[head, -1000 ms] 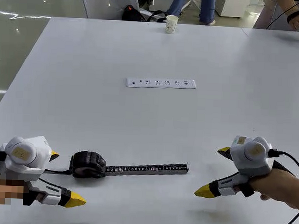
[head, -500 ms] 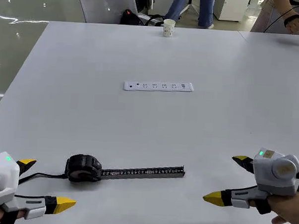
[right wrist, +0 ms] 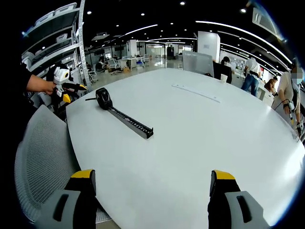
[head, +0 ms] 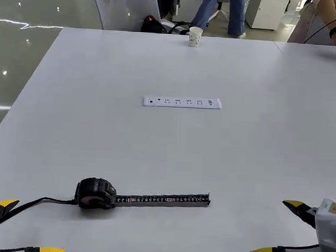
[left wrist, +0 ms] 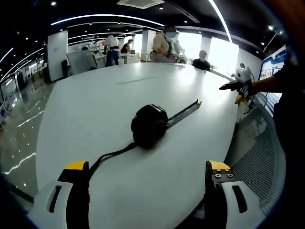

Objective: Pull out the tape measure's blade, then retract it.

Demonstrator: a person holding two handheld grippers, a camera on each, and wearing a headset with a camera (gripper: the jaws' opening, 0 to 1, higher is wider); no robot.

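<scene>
A black tape measure (head: 95, 193) lies on the white table (head: 156, 142) near its front edge. Its blade (head: 165, 200) is pulled out to the right and lies flat, and a black strap (head: 42, 201) trails left from the case. My left gripper (head: 28, 227) is open at the bottom left corner, apart from the case. In the left gripper view the tape measure (left wrist: 149, 125) lies ahead of the open left gripper (left wrist: 147, 167). My right gripper (head: 276, 229) is open at the bottom right, well clear of the blade tip. In the right gripper view the blade (right wrist: 131, 119) lies ahead to the left of the open right gripper (right wrist: 152, 175).
A white power strip (head: 182, 102) lies mid-table. A paper cup (head: 195, 36) stands at the far edge. People stand behind the table. A grey mesh chair (right wrist: 38, 162) sits by the near edge.
Both grippers have drawn back toward the near edge and outward, away from the tape measure. The tape measure stays put with its blade still out.
</scene>
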